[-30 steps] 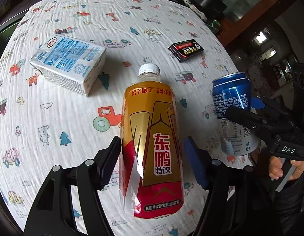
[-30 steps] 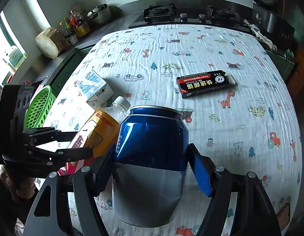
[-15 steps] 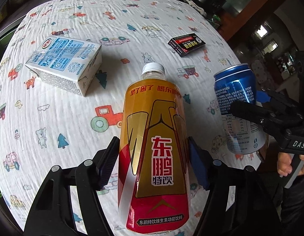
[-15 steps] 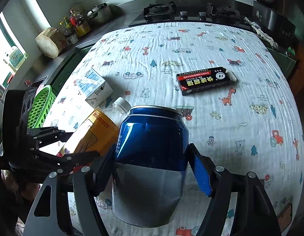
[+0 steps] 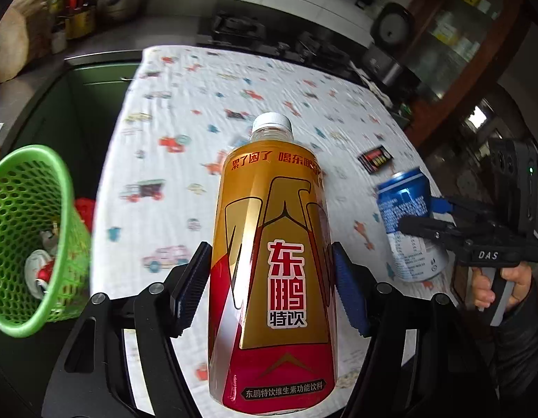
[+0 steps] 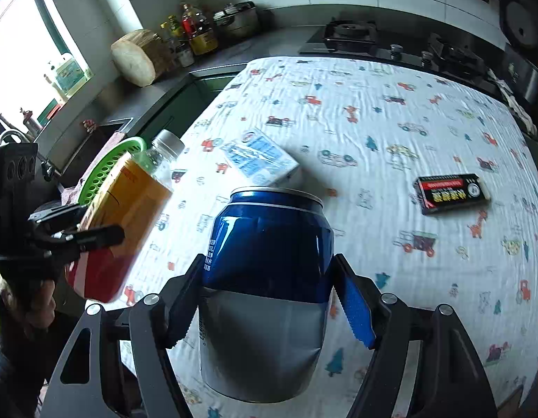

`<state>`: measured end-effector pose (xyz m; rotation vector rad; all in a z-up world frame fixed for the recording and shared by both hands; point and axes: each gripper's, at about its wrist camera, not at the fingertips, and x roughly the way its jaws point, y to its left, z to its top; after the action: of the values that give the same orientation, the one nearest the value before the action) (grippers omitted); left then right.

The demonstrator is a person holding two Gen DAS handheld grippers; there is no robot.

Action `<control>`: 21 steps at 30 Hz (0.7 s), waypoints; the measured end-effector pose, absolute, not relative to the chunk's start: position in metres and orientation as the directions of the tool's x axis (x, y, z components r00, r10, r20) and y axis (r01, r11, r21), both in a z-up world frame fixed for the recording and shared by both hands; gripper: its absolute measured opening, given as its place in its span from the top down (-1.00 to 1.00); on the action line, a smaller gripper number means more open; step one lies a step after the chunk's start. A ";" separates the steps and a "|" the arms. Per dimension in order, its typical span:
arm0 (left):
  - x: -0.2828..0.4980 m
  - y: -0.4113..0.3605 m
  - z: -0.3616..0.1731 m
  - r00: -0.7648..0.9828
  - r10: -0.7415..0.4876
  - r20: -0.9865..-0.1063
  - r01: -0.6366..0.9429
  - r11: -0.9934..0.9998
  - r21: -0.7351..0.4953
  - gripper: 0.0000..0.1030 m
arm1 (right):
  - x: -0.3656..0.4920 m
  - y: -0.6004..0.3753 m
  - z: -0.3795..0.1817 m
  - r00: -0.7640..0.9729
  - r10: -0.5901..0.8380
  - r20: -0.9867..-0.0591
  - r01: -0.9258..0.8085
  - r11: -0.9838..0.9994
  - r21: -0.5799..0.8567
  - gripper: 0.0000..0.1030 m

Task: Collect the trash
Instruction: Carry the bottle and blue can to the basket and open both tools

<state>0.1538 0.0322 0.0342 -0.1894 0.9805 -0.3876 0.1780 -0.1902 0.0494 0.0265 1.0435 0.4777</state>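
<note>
Left gripper clamped on gold-and-red drink bottle, held above cloth-covered table near green mesh basket. Right gripper pinching blue can, lifted clear of cloth. Milk carton and black-red box lying on table.

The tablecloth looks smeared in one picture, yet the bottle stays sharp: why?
Left wrist view: the tablecloth streaks with motion blur while the bottle, clamped in the left gripper, stays crisp. Right wrist view: cloth only mildly soft; window glare at far left; fisheye bends the edges.
</note>
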 end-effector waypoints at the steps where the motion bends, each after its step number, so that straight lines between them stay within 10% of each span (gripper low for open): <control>1: 0.156 0.052 0.038 0.516 -0.380 -0.768 0.202 0.925 -0.322 -0.30 | 0.180 -0.178 0.051 0.405 0.402 -0.821 -0.382 0.890 0.247 -0.35; 21: 0.218 0.297 -0.038 0.491 -0.088 -0.867 -0.204 0.956 -0.213 -0.32 | 0.239 0.047 0.050 0.257 0.522 -0.813 -0.587 0.753 0.298 -0.35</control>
<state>0.2177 0.2965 -0.0380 -0.3053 1.0602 0.0713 0.2386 0.0465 0.0502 -0.0692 1.0734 0.7529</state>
